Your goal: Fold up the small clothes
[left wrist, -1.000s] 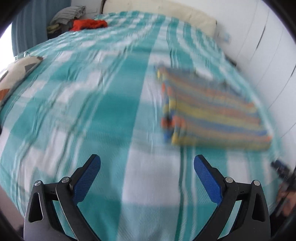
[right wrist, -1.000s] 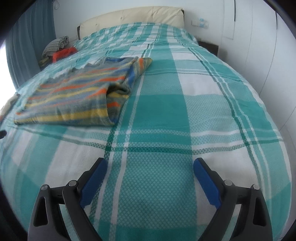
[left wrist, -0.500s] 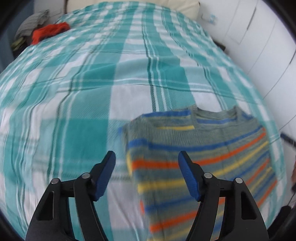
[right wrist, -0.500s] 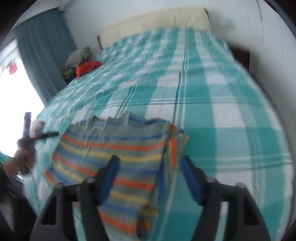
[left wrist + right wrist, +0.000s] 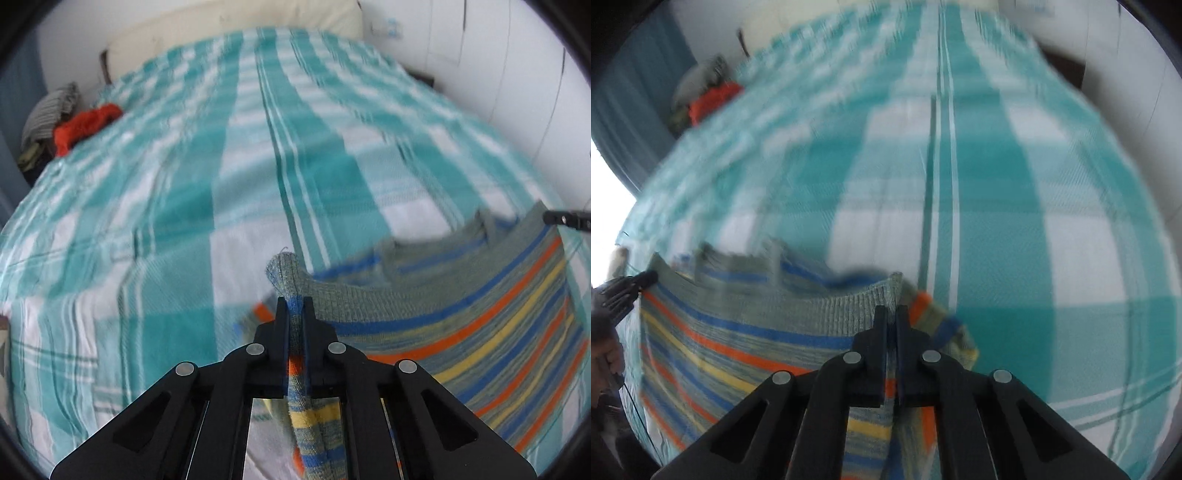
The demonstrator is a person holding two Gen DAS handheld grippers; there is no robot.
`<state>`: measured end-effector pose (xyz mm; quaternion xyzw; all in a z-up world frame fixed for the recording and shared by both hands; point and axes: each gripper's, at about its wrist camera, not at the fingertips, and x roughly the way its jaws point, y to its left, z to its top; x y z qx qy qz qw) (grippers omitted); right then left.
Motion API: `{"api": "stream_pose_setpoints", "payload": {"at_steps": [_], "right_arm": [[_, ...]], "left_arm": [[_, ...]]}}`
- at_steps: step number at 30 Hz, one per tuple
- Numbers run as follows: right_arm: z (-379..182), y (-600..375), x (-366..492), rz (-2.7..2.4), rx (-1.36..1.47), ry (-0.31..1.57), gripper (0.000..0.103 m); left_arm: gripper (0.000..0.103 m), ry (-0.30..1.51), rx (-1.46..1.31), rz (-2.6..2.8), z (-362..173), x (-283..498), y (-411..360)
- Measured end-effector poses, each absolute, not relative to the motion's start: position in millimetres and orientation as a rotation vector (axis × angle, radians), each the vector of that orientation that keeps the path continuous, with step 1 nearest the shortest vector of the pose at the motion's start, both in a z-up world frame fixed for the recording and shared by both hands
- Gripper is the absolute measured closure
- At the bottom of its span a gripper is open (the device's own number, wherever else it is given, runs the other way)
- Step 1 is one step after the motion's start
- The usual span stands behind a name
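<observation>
Here, striped sweater lower edge cut off, bedspread blurred

We clamp our right gripper on one top corner of the grey knitted sweater with blue, orange and yellow stripes, the black fingers having just closed with the knit pinched between them. Our left gripper grips the opposite corner at the far left. Beneath lies the bed with its teal-and-white checked cover, blurred. An orange garment sits far back.
</observation>
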<state>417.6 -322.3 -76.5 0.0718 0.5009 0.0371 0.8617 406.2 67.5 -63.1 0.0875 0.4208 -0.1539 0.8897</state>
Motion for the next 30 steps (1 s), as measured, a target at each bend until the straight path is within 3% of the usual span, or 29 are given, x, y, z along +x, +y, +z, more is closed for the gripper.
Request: {"api": "stream_pose_setpoints", "payload": {"at_steps": [2, 4, 6, 9, 10, 11, 13, 18, 24, 26, 30], "right_arm": [[-63.3, -325.5, 412.5, 0.057, 0.143, 0.99, 0.099], [-67.8, -326.3, 415.6, 0.008, 0.101, 0.984, 0.099], [-90.7, -331.1, 424.5, -0.004, 0.136, 1.054, 0.097], [-110.4, -339.6, 420.5, -0.032, 0.167, 1.107, 0.082], [-106.8, -343.4, 415.1, -0.025, 0.175, 1.081, 0.07], [-102.2, -346.6, 408.9, -0.023, 0.179, 1.054, 0.05], [-89.7, -356.6, 395.4, -0.03, 0.183, 0.997, 0.033], [-82.1, -375.3, 386.8, 0.136, 0.295, 1.062, 0.033], [-109.8, -361.8, 388.7, 0.306, 0.327, 1.275, 0.033], [-116.8, -358.6, 390.5, 0.328, 0.315, 1.304, 0.033], [-120.5, -366.8, 392.1, 0.346, 0.382, 1.3, 0.035]], "left_arm": [[0.094, 0.862, 0.178, -0.287, -68.4, 413.7, 66.9], [0.079, 0.971, 0.196, -0.256, -93.2, 427.7, 63.0], [0.075, 1.058, 0.251, -0.211, -114.6, 428.1, 62.3], [0.032, 0.987, 0.238, -0.168, -95.4, 406.4, 73.7], [0.032, 0.946, 0.23, -0.165, -83.2, 394.7, 78.2], [0.032, 0.9, 0.226, -0.174, -68.9, 379.3, 80.2], [0.031, 0.848, 0.218, -0.231, -47.3, 349.1, 72.7], [0.02, 0.793, 0.242, -0.621, -30.8, 259.7, -15.0], [0.016, 0.737, 0.517, -0.874, -91.4, 179.3, -168.5], [0.018, 0.757, 0.526, -0.903, -110.2, 172.7, -197.7], [0.035, 0.696, 0.567, -0.915, -120.5, 160.4, -221.6]]}}
